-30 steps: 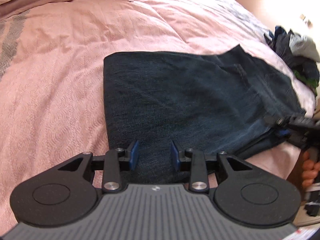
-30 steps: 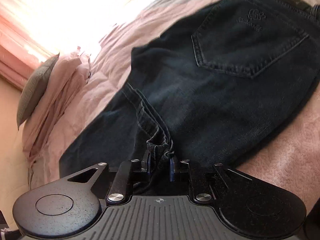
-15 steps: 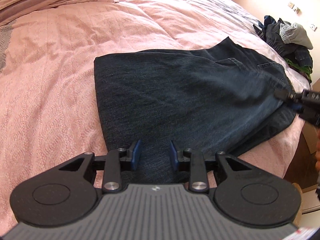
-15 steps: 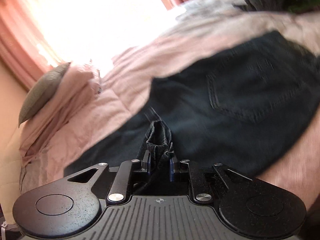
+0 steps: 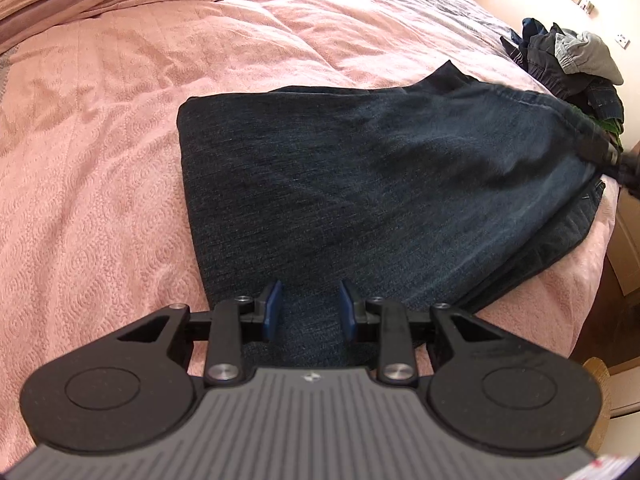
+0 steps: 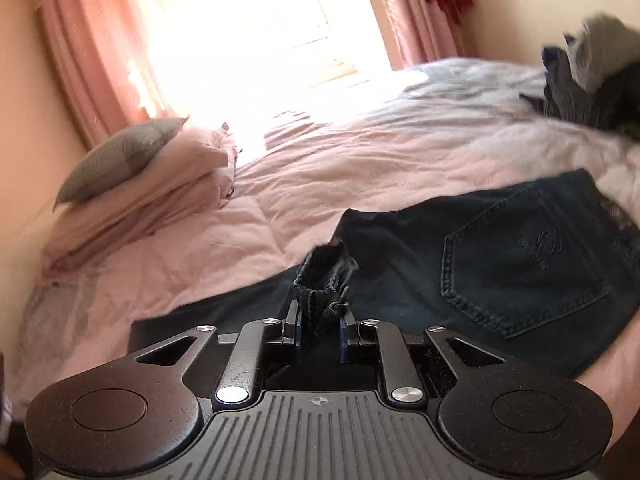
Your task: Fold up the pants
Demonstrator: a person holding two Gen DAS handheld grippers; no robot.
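Dark blue jeans (image 5: 360, 184) lie folded on the pink bedspread (image 5: 100, 160). My left gripper (image 5: 309, 312) hovers open over the near edge of the denim, nothing between its blue pads. In the right wrist view my right gripper (image 6: 320, 330) is shut on a bunched hem of the jeans (image 6: 324, 280), lifted above the rest of the garment; the back pocket (image 6: 528, 272) lies flat to the right. In the left wrist view the right gripper (image 5: 620, 162) shows at the far right edge, pulling the top denim layer up into a taut sheet.
A heap of dark and grey clothes (image 5: 568, 60) sits at the far right corner of the bed. Stacked pink pillows with a grey cushion (image 6: 120, 160) lie at the head. The bed's edge (image 5: 592, 264) drops off close to the jeans; a bright window (image 6: 260, 20) with pink curtains stands behind.
My right gripper has risen and swung up with the hem, lifting the top layer of denim off the bed. The left gripper stayed open and drew back slightly.
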